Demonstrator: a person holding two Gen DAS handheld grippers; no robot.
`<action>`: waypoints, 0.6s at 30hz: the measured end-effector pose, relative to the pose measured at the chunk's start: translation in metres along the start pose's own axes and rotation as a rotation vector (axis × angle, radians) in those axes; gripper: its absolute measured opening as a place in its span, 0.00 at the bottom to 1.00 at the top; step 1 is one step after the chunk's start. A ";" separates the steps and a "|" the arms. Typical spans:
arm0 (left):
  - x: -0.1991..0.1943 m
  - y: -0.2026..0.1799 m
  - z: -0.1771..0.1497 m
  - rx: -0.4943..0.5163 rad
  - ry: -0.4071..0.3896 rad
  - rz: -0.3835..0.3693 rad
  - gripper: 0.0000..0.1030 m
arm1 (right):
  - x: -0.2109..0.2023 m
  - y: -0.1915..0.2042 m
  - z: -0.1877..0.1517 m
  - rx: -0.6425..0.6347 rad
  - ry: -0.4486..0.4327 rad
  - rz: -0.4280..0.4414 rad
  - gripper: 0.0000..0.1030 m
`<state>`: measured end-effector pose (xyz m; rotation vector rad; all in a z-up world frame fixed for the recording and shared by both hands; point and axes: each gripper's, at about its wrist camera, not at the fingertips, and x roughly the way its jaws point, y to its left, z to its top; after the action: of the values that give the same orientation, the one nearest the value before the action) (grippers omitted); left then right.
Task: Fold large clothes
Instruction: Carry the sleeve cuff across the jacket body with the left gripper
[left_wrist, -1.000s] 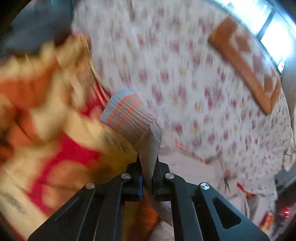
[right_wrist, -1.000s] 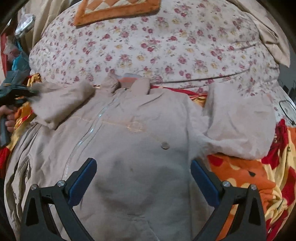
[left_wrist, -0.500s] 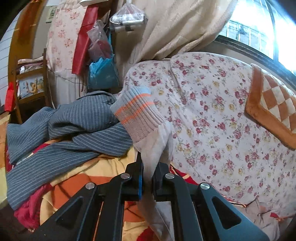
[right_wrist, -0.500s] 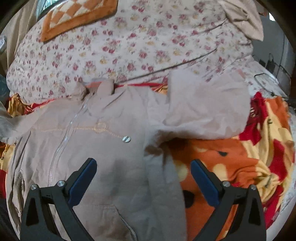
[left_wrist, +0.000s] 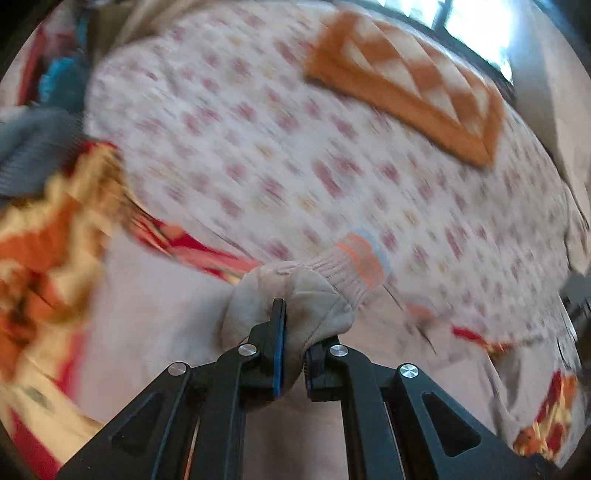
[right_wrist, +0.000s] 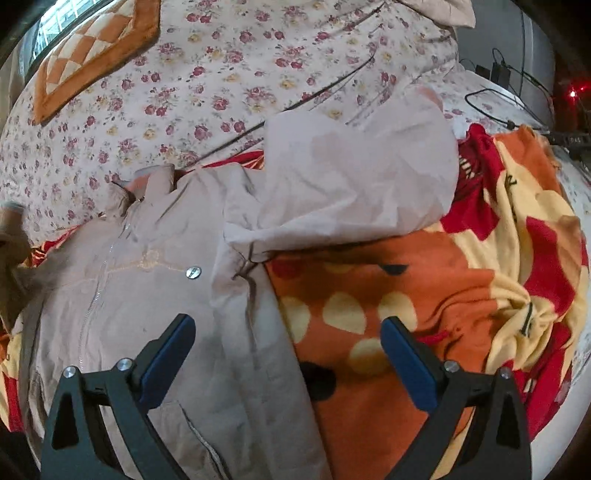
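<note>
Floral bedding backs the beige jacket, which lies zip-up on an orange blanket. I judge the sleeve fold is underway: my left gripper pinches one sleeve near its striped cuff. Next, lay it across the jacket's chest. My right gripper gapes wide, empty, above the jacket's hem; the other sleeve sprawls rumpled beside the jacket's collar.

Beige zip-front jacket lies spread flat, one sleeve folded inward.
</note>
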<state>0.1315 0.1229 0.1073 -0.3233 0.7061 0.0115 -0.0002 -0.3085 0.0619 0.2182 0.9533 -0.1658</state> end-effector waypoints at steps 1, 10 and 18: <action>0.010 -0.017 -0.012 0.017 0.023 -0.015 0.02 | 0.000 0.001 -0.001 -0.002 -0.003 0.001 0.99; 0.037 -0.161 -0.080 0.165 0.127 -0.265 0.02 | 0.004 -0.005 0.007 0.062 -0.037 0.000 0.99; 0.069 -0.202 -0.109 0.132 0.212 -0.303 0.02 | 0.005 -0.021 0.007 0.153 -0.049 0.009 0.99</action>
<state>0.1397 -0.1082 0.0437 -0.3047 0.8571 -0.3602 0.0036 -0.3307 0.0590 0.3575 0.8921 -0.2355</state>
